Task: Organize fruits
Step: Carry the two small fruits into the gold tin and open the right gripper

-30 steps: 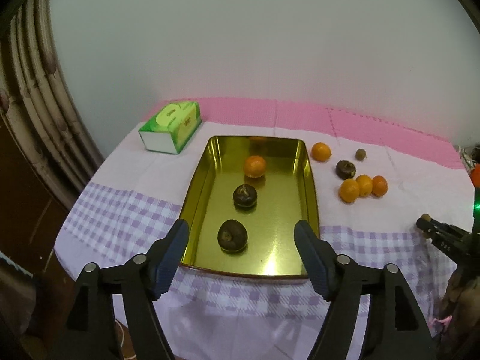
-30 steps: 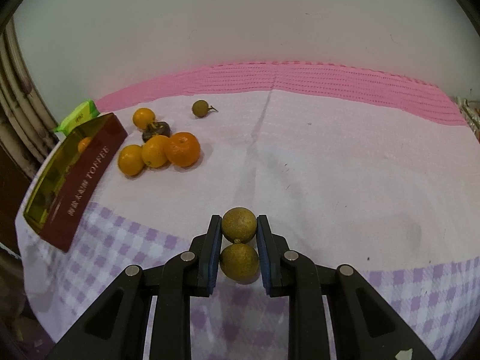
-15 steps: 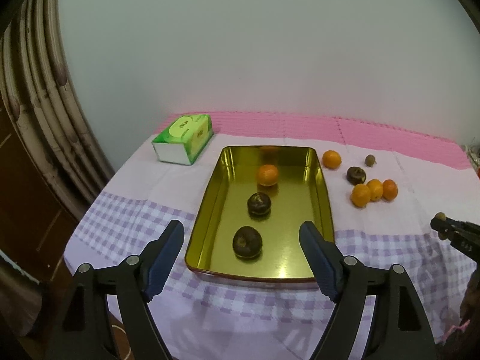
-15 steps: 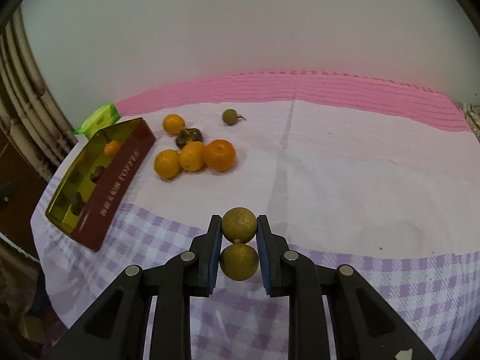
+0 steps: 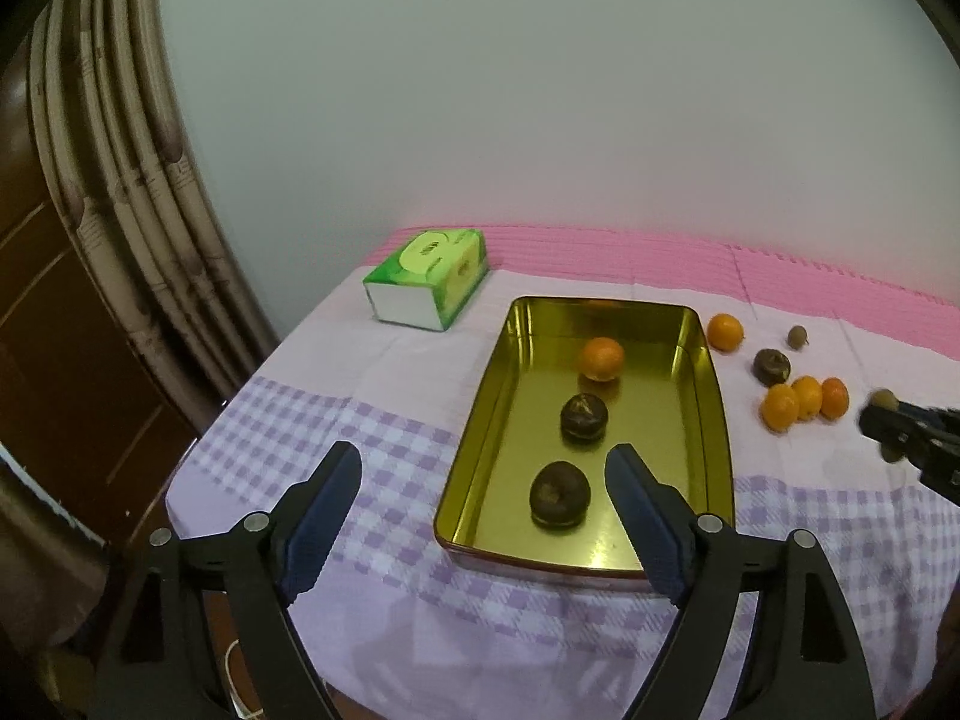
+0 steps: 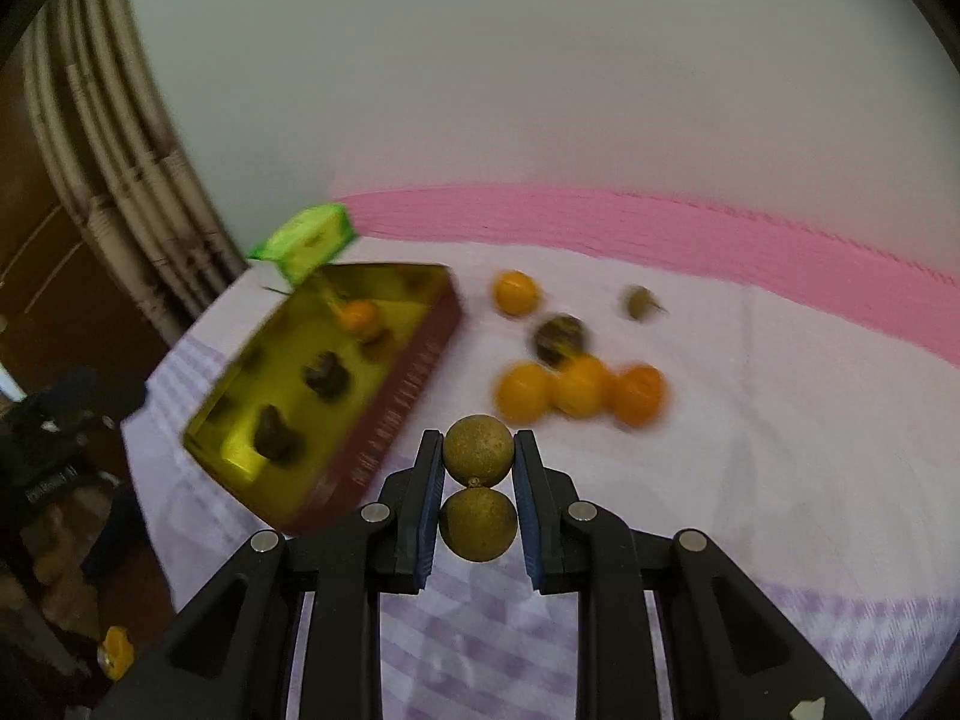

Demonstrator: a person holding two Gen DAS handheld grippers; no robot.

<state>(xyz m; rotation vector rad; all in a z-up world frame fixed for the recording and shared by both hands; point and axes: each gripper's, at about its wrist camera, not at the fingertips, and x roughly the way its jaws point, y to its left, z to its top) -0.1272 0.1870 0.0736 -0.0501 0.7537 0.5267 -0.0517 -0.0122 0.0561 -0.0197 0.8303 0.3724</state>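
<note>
A gold tin tray (image 5: 714, 420) (image 6: 414, 348) holds an orange (image 5: 602, 359) and two dark brown fruits (image 5: 583, 417) (image 5: 559, 495). My left gripper (image 5: 483, 510) is open and empty, above the tray's near end. My right gripper (image 6: 478, 471) is shut on two joined brown-green longans (image 6: 478, 450), held above the cloth right of the tray; it shows at the right edge of the left wrist view (image 5: 900, 429). Loose oranges (image 5: 804, 399) (image 6: 579, 387), a dark fruit (image 5: 771, 366) and a single longan (image 5: 797, 337) lie right of the tray.
A green tissue box (image 5: 429, 276) sits at the table's far left corner. A curtain (image 5: 120, 180) and brown door stand left of the table. The table's front edge lies just under my left gripper. A pink mat (image 6: 720, 234) runs along the wall.
My right gripper has risen and swung left toward the tray with the longans; its view is blurred. My left gripper has pulled back and up a little, still open.
</note>
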